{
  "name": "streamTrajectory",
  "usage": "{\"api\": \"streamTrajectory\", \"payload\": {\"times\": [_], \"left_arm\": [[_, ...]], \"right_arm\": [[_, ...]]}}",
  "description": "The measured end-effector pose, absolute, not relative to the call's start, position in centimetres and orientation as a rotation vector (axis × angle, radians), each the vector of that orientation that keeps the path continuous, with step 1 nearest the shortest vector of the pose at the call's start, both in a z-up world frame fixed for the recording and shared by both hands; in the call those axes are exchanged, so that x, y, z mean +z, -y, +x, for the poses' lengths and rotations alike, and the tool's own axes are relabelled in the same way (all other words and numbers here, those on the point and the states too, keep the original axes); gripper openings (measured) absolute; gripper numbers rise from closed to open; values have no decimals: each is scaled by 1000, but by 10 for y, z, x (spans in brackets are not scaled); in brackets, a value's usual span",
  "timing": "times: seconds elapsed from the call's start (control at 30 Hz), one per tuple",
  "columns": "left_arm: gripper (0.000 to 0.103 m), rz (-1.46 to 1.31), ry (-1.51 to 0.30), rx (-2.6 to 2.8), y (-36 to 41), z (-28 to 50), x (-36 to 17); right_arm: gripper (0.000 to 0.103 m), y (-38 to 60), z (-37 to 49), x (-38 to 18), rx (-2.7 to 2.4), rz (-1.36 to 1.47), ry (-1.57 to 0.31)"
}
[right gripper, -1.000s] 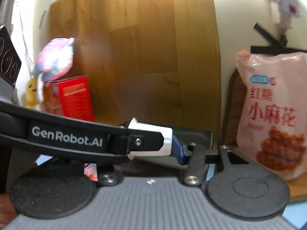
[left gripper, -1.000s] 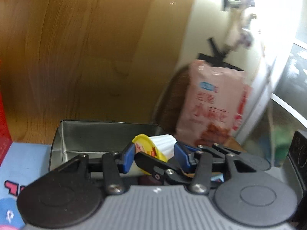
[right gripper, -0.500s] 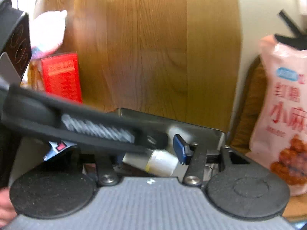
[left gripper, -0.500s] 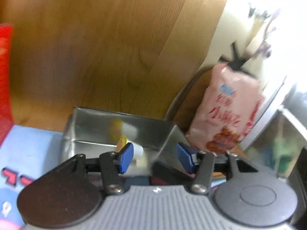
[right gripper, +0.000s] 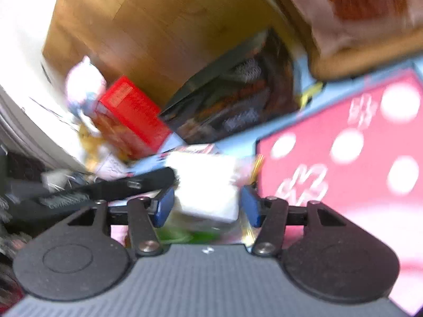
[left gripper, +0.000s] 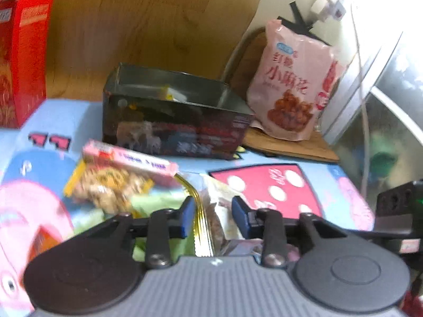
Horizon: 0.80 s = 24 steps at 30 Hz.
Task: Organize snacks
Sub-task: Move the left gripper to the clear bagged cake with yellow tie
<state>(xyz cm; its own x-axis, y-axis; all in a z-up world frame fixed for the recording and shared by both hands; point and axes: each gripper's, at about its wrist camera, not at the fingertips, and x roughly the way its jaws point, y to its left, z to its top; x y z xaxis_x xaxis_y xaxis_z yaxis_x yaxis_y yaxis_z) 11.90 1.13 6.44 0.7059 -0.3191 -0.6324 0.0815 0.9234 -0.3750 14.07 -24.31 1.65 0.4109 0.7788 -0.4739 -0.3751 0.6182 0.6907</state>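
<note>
An open metal tin (left gripper: 169, 129) with dark printed sides stands at the back of the table, a white and yellow cup (left gripper: 171, 93) lying inside it. In front of the tin lie a pink packet (left gripper: 127, 158), a nut snack pack (left gripper: 108, 185) and a gold-edged packet (left gripper: 211, 192). My left gripper (left gripper: 213, 215) hovers over these packets, shut, with nothing pressed between its pads. My right gripper (right gripper: 207, 206) is rolled to one side and open. A blurred white packet (right gripper: 206, 182) shows between its fingers; I cannot tell if they touch it. The tin (right gripper: 232, 100) lies beyond it.
A red box (left gripper: 21, 58) stands at the left and a tall pink snack bag (left gripper: 293, 84) leans at the right of the tin. A wooden panel closes the back. The cloth has a red dotted patch (left gripper: 264, 185). The other gripper's black arm (right gripper: 105, 187) crosses the left of the right wrist view.
My left gripper let the yellow-lidded cup drop into the tin, pulled back and down, and its jaws narrowed. My right gripper also pulled back and rolled, tilting its view.
</note>
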Motion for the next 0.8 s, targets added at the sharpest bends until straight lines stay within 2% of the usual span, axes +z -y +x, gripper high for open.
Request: {"api": "streamTrajectory", "payload": {"times": [0.13, 0.27, 0.5, 0.8], "left_arm": [[29, -326, -697, -252, -4, 71, 72], [29, -355, -732, -271, 1, 26, 63], [29, -435, -790, -277, -6, -37, 33], [36, -438, -776, -261, -3, -80, 25]], "right_arm": [[54, 250, 104, 34, 808, 519, -824], [54, 252, 55, 48, 809, 378, -788], [55, 243, -11, 36, 845, 184, -817], [60, 238, -47, 39, 889, 106, -767]]}}
